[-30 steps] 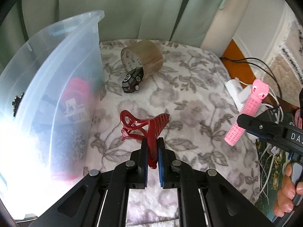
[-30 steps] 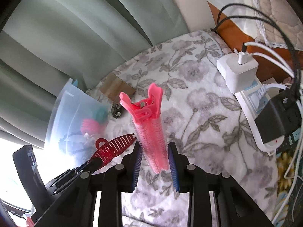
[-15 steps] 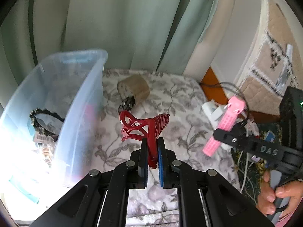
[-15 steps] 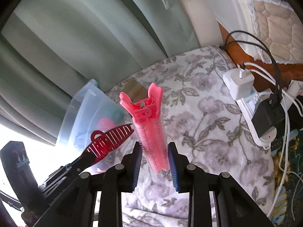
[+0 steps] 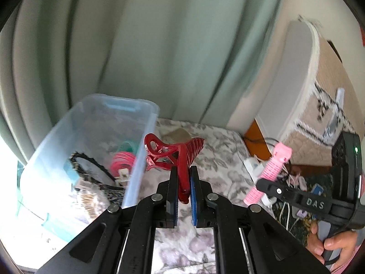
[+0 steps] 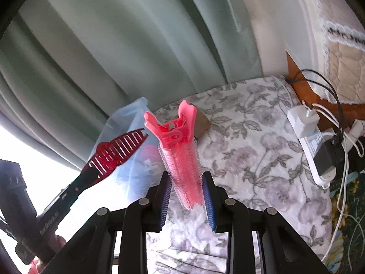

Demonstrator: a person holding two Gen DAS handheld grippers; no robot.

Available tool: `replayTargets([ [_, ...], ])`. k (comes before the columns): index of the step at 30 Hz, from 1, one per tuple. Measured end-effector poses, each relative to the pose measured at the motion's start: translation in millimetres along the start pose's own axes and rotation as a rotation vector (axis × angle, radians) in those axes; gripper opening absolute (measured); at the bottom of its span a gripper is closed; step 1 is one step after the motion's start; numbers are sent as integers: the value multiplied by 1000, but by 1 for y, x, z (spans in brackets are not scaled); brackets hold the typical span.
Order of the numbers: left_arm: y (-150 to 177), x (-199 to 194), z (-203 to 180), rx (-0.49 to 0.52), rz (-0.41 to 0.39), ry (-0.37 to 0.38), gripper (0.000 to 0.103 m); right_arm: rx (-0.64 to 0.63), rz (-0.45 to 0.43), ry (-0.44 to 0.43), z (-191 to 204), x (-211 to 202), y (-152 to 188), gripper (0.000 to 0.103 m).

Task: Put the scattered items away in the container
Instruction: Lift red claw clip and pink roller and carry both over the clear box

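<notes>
My left gripper [image 5: 183,182] is shut on a dark red claw hair clip [image 5: 175,155], held in the air just right of the clear plastic bin [image 5: 139,169]. The bin holds a pink coil, a black headband and other small items. My right gripper [image 6: 186,189] is shut on a pink hair-roller clip [image 6: 180,155], held upright above the floral cloth. The right gripper and pink clip also show in the left wrist view [image 5: 269,171], to the right. The red clip also shows in the right wrist view [image 6: 116,153], beside the bin [image 6: 127,137].
A brown tape roll [image 6: 202,122] lies on the floral cloth [image 6: 251,159] behind the clips. A power strip with white and black chargers and cables [image 6: 319,146] lies at the cloth's right edge. Green curtains hang behind. A quilted mattress stands far right.
Both grippers have risen with their clips. The left one has moved toward the bin, whose open top and contents now show. The toy car is hidden.
</notes>
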State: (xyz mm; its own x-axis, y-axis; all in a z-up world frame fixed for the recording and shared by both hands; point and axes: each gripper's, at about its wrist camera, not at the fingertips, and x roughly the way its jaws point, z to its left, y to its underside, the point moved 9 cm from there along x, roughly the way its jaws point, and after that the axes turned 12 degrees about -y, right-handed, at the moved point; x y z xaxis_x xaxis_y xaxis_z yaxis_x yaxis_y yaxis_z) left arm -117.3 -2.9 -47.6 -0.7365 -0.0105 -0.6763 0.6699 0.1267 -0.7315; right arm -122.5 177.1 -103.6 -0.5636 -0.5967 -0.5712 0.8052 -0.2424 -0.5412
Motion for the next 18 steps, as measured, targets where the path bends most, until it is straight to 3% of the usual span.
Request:
replayTargets([
  [18,-12,2,95,-202,-34,-51,9,-123,81,-8,65,33,4,30],
])
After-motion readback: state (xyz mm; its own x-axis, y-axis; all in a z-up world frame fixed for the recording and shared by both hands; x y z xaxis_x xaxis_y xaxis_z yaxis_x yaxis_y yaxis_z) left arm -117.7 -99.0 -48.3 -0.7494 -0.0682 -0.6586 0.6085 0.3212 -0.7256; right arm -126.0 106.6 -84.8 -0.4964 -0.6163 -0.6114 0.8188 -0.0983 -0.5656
